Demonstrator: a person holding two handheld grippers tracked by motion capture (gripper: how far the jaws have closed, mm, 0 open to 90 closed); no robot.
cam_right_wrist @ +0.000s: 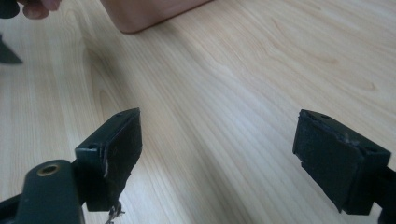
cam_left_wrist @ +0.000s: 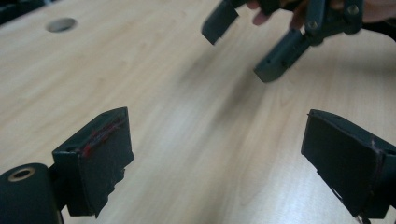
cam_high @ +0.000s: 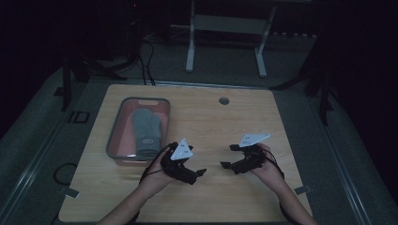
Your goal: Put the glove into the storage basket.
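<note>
From the high view I see a pale wooden desk (cam_high: 225, 126) in a dim room, and I take the bin (cam_high: 139, 102) as my landmark: a shallow, rounded-corner tray with a grey rim and pinkish walls, sitting on the desk's left half. Inside it lies a grey glove (cam_high: 146, 129), laid lengthwise with its cuff toward me; the knit looks soft and plain, with a small label near the cuff that I cannot read. The glove stays within the bin's walls, slightly to the right of its middle. My left claw (cam_high: 201, 171) hangs just beside the bin's near right corner, pointing away from the bin toward the desk's middle. In the left gripper view its two black jaws stand wide apart with bare wood between them, and one pad shows reddish scuff lines along its edge. My right claw (cam_high: 229, 155) sits farther right of the bin, well apart from it, aimed back toward the left claw. In the right gripper view its jaws are likewise spread wide, nothing between them, and the bin's pink corner shows at the top. A round hole (cam_high: 224, 101) in the desk lies right of the bin's far end.
</note>
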